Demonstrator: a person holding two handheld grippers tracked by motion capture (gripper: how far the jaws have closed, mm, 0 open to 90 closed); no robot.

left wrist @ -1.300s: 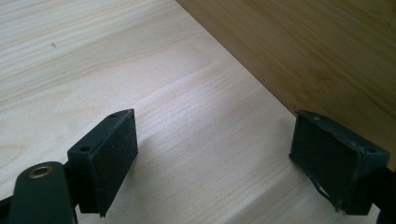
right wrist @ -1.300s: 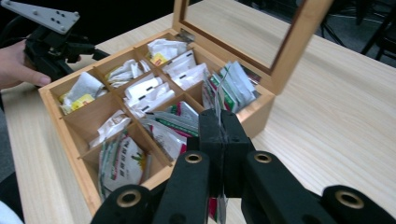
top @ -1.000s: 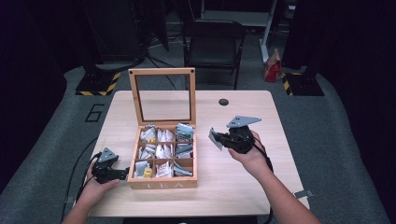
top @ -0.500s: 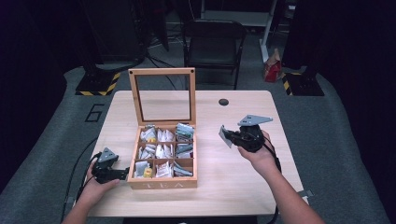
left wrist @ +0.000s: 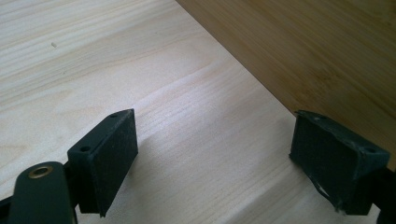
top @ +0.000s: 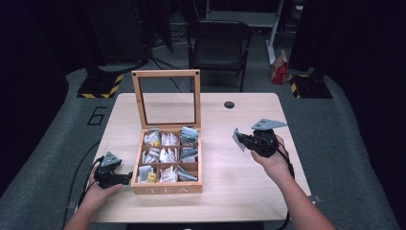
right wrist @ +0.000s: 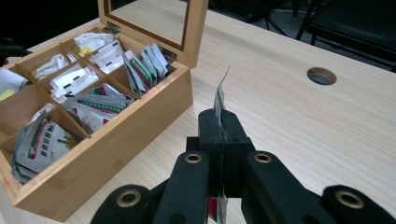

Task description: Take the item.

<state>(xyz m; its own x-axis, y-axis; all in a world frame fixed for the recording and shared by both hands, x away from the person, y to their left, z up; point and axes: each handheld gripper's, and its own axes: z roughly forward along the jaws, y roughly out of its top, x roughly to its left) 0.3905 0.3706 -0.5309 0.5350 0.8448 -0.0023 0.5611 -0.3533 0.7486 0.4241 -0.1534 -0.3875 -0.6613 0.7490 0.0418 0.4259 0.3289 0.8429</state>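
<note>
Right gripper (right wrist: 219, 128) clamped on thin white paper tea sachet (right wrist: 218, 95); left gripper (left wrist: 215, 154) gaping beside open bamboo tea box (top: 167, 184).

The right gripper (right wrist: 219, 122) pinches a tea sachet (right wrist: 218, 100) edge-on; the open wooden tea box (right wrist: 140, 121) lies at ten o'clock

Tea box (top: 166, 165) mid-table (top: 230, 191), sachets (top: 165, 154) inside; chair (top: 218, 45) behind the table.
</note>
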